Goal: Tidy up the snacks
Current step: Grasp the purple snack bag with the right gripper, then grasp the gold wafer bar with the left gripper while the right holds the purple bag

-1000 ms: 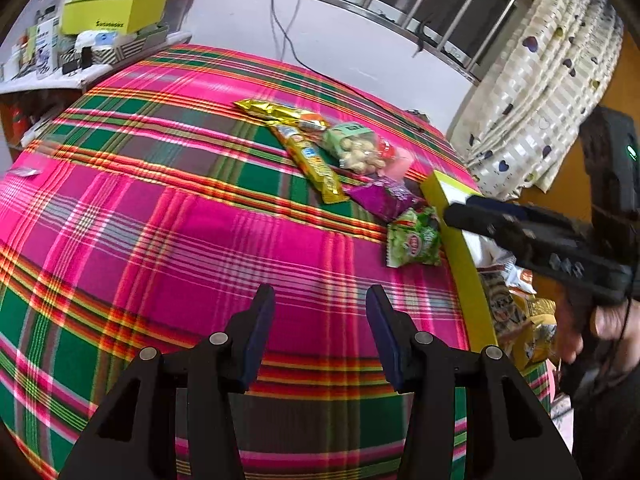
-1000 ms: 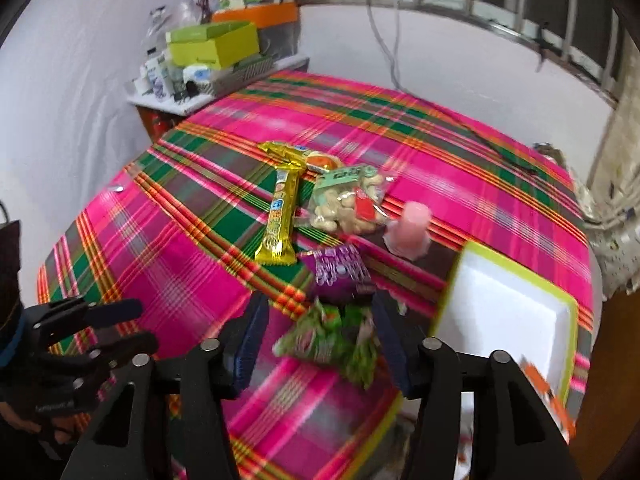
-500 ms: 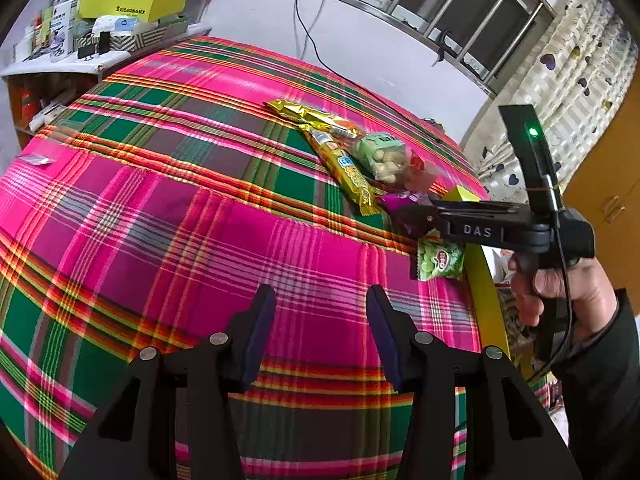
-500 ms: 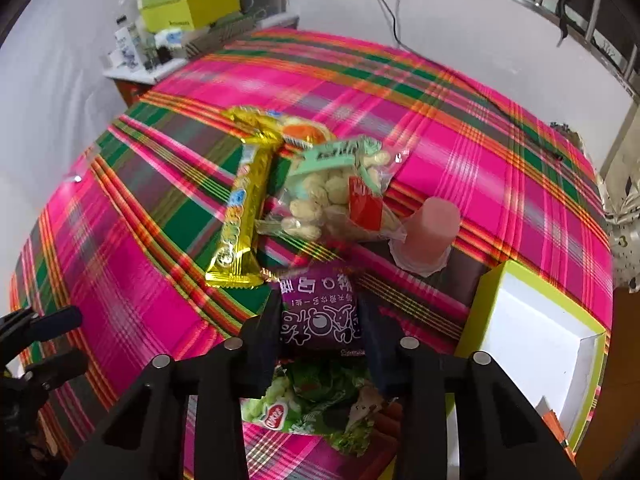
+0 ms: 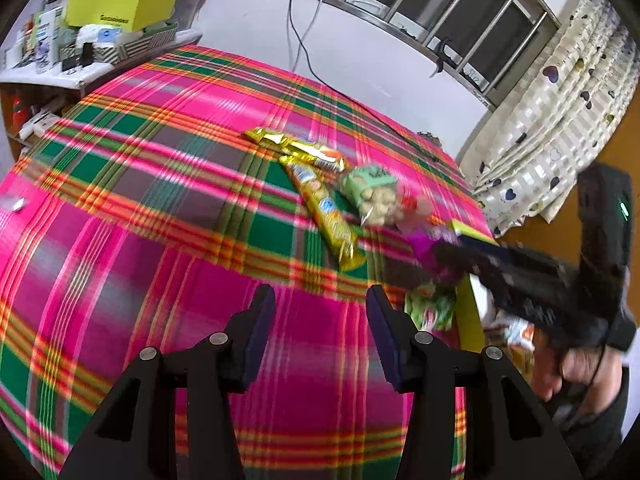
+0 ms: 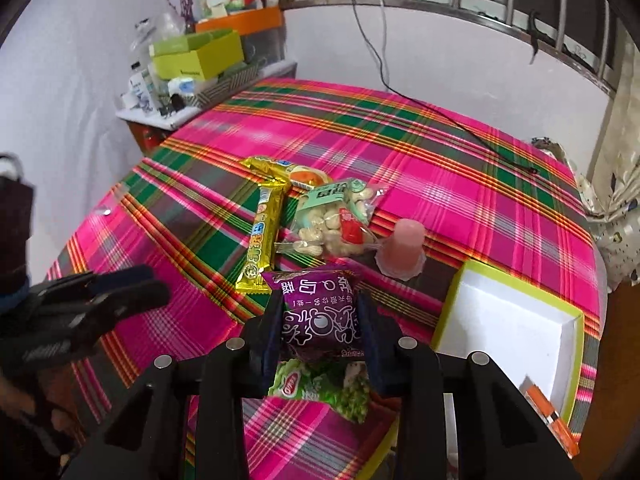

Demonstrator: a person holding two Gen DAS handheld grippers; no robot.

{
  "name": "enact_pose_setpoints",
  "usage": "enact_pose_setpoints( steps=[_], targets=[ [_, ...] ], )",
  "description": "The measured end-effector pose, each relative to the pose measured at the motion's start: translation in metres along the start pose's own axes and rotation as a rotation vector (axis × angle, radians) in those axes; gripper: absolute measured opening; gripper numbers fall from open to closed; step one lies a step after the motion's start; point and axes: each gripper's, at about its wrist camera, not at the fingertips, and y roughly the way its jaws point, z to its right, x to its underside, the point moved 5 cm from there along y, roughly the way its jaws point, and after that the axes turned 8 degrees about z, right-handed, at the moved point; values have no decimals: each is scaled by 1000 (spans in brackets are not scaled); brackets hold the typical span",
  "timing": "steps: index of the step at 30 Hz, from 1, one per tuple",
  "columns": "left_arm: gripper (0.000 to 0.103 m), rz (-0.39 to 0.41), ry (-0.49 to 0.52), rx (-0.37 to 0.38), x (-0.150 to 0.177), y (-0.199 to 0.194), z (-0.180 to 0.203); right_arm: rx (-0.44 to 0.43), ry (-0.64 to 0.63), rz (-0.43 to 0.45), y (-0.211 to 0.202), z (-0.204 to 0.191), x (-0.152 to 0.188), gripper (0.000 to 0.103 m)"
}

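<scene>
My right gripper (image 6: 319, 316) is shut on a purple snack packet (image 6: 320, 314) and holds it above the plaid tablecloth; it shows blurred in the left wrist view (image 5: 430, 246). A green snack packet (image 6: 324, 392) lies under it. Beyond lie two yellow snack bars (image 6: 262, 240), a clear bag of pale puffs (image 6: 334, 214) and a pink jelly cup (image 6: 402, 250). A white tray with a yellow-green rim (image 6: 516, 320) sits to the right. My left gripper (image 5: 320, 328) is open and empty over the cloth, left of the green packet (image 5: 434, 308).
A side shelf (image 6: 200, 92) with a yellow-green box and clutter stands at the back left. A black cable (image 6: 440, 116) runs across the far part of the table. A curtain (image 5: 552, 120) hangs to the right. An orange packet (image 6: 552, 420) lies by the tray's near corner.
My right gripper has closed on the purple packet and lifted it off the cloth, uncovering the green packet below. The left gripper stayed open and moved slightly.
</scene>
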Motion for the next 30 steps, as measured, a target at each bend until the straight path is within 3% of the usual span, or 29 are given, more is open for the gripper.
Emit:
enact_pose_setpoints(
  steps=[9, 18, 21, 30],
  targets=[
    [49, -66, -19, -20, -26, 65, 8, -4, 46, 66, -33, 13, 2, 33],
    [47, -71, 80, -115, -28, 105, 23, 3, 96, 88, -51, 27, 16, 33],
    [26, -60, 117, -179, -27, 107, 20, 6, 108, 104, -57, 30, 18, 33],
    [24, -29, 119, -167, -14, 80, 16, 4, 126, 140, -74, 30, 26, 33]
  ],
)
